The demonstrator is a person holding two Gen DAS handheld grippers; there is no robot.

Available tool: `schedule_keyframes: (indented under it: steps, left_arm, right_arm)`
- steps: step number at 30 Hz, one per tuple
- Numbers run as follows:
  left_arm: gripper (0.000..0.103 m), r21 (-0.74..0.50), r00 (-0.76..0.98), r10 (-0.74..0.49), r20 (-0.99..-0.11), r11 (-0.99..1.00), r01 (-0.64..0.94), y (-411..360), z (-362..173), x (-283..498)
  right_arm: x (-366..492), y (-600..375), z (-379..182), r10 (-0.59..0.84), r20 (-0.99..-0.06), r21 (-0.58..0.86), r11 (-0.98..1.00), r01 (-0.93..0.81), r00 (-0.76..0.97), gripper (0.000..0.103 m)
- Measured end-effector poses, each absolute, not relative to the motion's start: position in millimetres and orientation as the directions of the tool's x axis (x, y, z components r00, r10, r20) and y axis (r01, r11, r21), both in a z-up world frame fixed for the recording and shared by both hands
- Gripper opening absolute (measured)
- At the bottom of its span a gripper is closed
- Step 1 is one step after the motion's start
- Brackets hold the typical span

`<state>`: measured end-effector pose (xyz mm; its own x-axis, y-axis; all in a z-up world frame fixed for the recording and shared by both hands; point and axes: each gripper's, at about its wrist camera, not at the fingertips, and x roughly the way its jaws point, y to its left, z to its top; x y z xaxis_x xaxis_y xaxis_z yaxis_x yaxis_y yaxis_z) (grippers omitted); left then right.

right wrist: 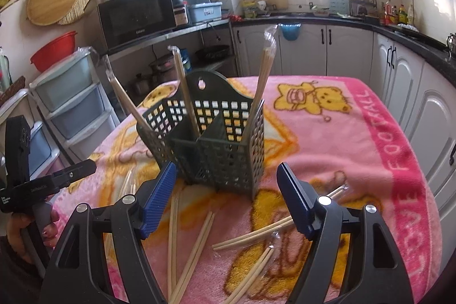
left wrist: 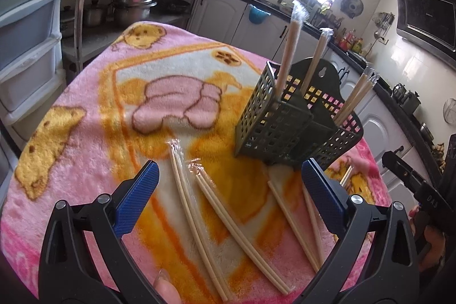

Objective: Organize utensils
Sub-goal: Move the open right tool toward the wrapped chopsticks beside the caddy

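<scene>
wrapped chopsticks (left wrist: 196,224) strewn across pink bear blanket (left wrist: 85,116) near its front edge, more upright in dark green slotted holder (right wrist: 216,144) mid-blanket, left gripper (left wrist: 228,175) and right gripper (right wrist: 225,175) jaws apart, empty, kitchen cabinets (right wrist: 350,53), microwave (right wrist: 134,16) behind

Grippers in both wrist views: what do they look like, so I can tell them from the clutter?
Each is a black plastic two-finger tool. The left gripper and right gripper both carry ribbed blue pads on angled black fingers, pinned with round silver rivets. Seen from the side, the left tool's black body bears small white lettering.
</scene>
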<state>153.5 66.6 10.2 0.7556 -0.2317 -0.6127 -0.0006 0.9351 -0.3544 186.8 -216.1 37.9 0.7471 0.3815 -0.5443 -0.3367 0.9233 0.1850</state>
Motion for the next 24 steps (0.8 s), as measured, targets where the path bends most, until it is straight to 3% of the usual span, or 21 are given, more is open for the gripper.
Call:
schedule_keyframes:
  steps: [15,24]
  left_arm:
    - [0.092,-0.401,0.696,-0.225,-0.682,0.910,-0.100,95,-30,179]
    - [0.076,-0.432,0.663,-0.249,-0.706,0.893,-0.126,109,-38,206]
  right_arm:
    - [202,-192,5,0.372,-0.633,0.138,0.917,-0.374,0.679,0.071]
    - [216,-167,-20,0.344,-0.716,0.099,0.911,-0.400,0.607,0.070]
